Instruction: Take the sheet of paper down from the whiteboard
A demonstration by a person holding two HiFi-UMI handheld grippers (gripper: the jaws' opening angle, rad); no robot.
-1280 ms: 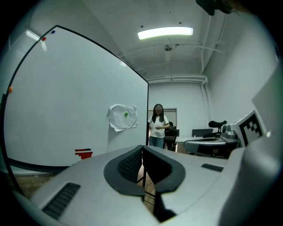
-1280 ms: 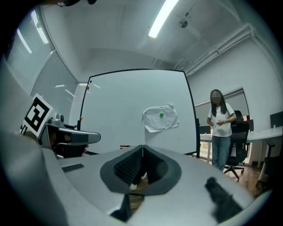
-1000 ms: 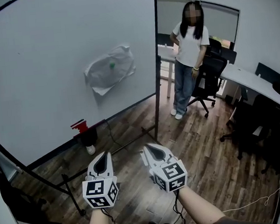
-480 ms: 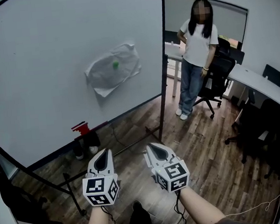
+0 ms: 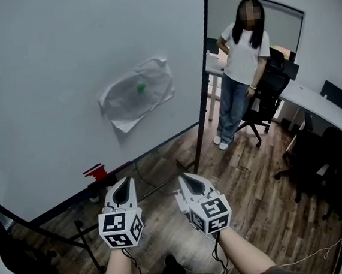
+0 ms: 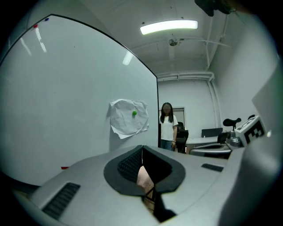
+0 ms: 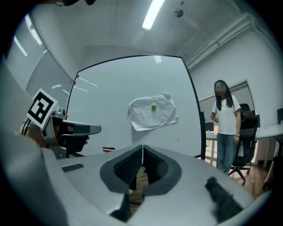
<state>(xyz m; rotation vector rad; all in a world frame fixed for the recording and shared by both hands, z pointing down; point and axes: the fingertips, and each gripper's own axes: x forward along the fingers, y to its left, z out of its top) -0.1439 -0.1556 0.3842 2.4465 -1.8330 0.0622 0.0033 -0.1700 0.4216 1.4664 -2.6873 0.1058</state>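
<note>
**While both grippers ride shut, the paper hangs out of reach**

As the two tools point level at the board, the left gripper (image 5: 125,183) and right gripper (image 5: 186,181) each show ribbed black pads pressed together with nothing between them, carried that way for the approach, I'd say, not yet for a grab. Beyond them the whiteboard (image 5: 46,85) stands smooth and glossy. On it, well apart from either gripper, hangs the sheet of paper (image 5: 132,100) — thin, crumpled, its lower corner curling off — held by one small green magnet (image 5: 141,88), seemingly its only fastening. Past the board's edge a person (image 5: 241,54) stands watching.
</note>
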